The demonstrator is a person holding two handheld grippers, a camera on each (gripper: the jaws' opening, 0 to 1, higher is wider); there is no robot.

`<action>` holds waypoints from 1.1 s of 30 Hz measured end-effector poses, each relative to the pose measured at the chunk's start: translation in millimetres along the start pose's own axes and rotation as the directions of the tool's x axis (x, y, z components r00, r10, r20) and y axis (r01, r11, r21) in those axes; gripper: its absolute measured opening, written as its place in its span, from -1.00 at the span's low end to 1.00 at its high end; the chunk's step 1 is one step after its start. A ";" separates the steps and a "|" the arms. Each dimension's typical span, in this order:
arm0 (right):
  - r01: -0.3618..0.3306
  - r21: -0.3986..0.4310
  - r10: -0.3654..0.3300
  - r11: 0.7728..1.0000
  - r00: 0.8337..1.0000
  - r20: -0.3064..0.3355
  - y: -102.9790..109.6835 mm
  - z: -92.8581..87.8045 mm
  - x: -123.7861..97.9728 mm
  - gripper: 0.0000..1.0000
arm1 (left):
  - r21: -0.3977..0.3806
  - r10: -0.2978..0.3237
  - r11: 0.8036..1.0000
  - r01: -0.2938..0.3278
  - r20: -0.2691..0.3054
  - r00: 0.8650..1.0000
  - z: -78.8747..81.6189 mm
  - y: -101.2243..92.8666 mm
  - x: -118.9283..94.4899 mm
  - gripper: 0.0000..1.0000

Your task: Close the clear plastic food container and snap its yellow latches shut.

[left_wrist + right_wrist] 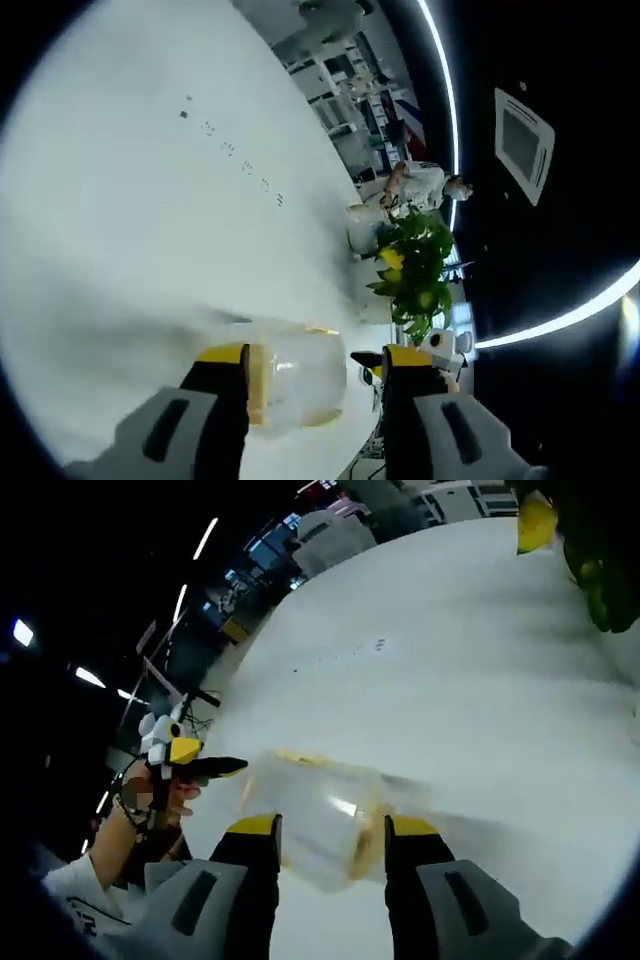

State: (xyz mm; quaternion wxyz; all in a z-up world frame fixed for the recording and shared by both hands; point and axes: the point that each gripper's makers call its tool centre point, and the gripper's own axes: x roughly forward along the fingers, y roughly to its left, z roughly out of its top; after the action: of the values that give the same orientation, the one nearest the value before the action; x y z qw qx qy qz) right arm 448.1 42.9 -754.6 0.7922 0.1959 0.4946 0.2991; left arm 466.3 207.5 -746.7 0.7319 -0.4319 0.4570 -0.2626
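Note:
The clear plastic container (297, 378) lies on the white table (150, 200), blurred, with yellow latch strips along its edges. My left gripper (315, 358) is open, and the container sits between its yellow-tipped jaws, closer to the left one. The right gripper (368, 359) pokes in just right of the container. In the right gripper view, the container (320, 815) lies between the wide-apart jaws of my open right gripper (335, 828). The left gripper (200, 762), held by a hand (150, 802), points at the container's left edge. Whether the lid is seated cannot be made out.
A leafy plant with yellow fruit (415, 265) and a white pot (365, 228) stand at the table's far edge, with a person (422, 185) behind them. The plant (600, 570) also shows at the top right of the right gripper view. The room beyond is dark.

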 end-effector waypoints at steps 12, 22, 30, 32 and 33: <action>-0.002 0.047 0.006 0.999 0.996 -0.091 -7.3 -20.9 8.7 -0.40 | 0.081 0.126 0.990 -0.116 -0.132 0.983 -29.0 17.0 17.6 -0.07; 0.018 0.077 -0.008 0.997 0.992 -0.123 -7.7 -32.3 15.1 -0.60 | 0.113 0.189 0.979 -0.172 -0.167 0.968 -29.9 28.2 20.2 -0.29; 0.014 0.065 -0.006 0.998 0.991 -0.131 -4.1 -34.5 18.1 -0.62 | 0.118 0.240 0.968 -0.222 -0.172 0.955 -24.8 42.3 16.8 -0.58; 0.012 0.071 -0.003 0.997 0.992 -0.129 -4.0 -34.6 18.4 -0.62 | 0.110 0.239 0.969 -0.222 -0.178 0.954 -24.4 42.9 17.2 -0.59; 0.011 0.069 -0.002 0.998 0.992 -0.128 -3.9 -34.6 18.5 -0.62 | 0.101 0.236 0.970 -0.220 -0.187 0.954 -24.6 43.0 17.4 -0.60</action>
State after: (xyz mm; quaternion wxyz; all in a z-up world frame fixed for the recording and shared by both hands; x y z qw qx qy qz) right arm 424.1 52.8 -784.2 0.7524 0.2020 0.5552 0.2912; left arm 451.5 205.3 -797.1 0.7248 -0.3187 0.5634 -0.2358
